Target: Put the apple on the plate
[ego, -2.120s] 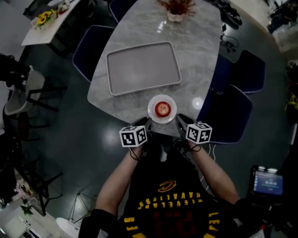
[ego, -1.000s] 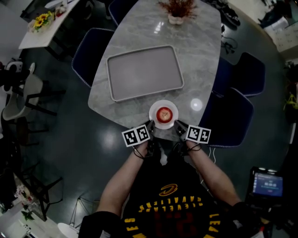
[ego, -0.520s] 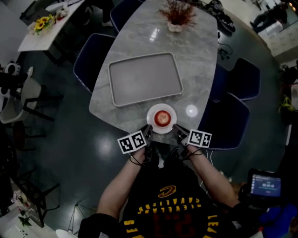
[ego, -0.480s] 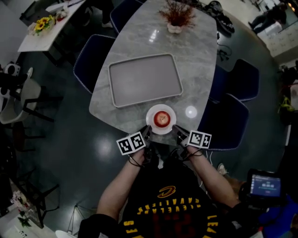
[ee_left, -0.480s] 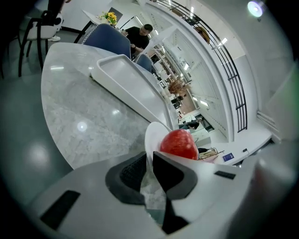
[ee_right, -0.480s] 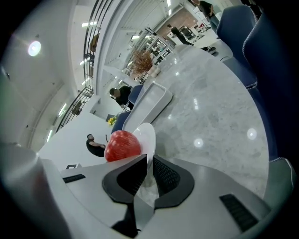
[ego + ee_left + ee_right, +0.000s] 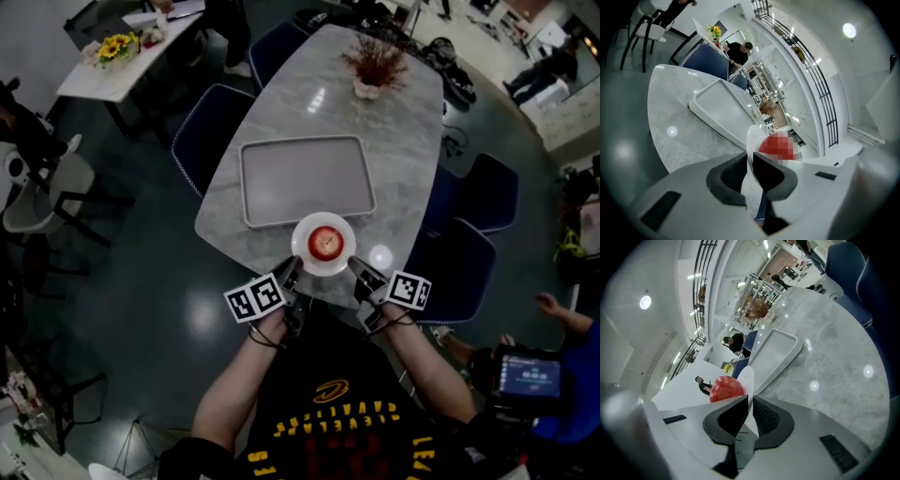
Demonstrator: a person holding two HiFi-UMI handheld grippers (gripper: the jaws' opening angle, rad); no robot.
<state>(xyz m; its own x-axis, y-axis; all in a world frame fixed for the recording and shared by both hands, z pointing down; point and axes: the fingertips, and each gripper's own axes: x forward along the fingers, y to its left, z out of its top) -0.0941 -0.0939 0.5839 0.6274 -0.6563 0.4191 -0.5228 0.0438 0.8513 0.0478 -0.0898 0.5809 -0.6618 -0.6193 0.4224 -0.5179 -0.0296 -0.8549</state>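
A red apple [image 7: 324,242] lies on a small white plate [image 7: 307,232] at the near edge of the grey marble table [image 7: 412,141]. My left gripper [image 7: 293,268] is shut on the plate's left rim and my right gripper [image 7: 356,270] is shut on its right rim. In the left gripper view the plate [image 7: 751,138] runs edge-on between the jaws of the gripper [image 7: 750,164], with the apple [image 7: 777,145] behind. In the right gripper view the plate [image 7: 746,376] is pinched the same way by the gripper [image 7: 749,406], with the apple [image 7: 726,387] to the left.
A large grey tray [image 7: 305,178] lies just beyond the plate. A vase of dried flowers [image 7: 373,70] stands at the table's far end. Blue chairs [image 7: 211,122] [image 7: 459,262] flank the table. A person's arm [image 7: 562,314] and a lit screen [image 7: 530,375] are at the right.
The plate with the apple, gripped on both sides, has come closer to the tray's near edge. The head view has shifted and brightened.
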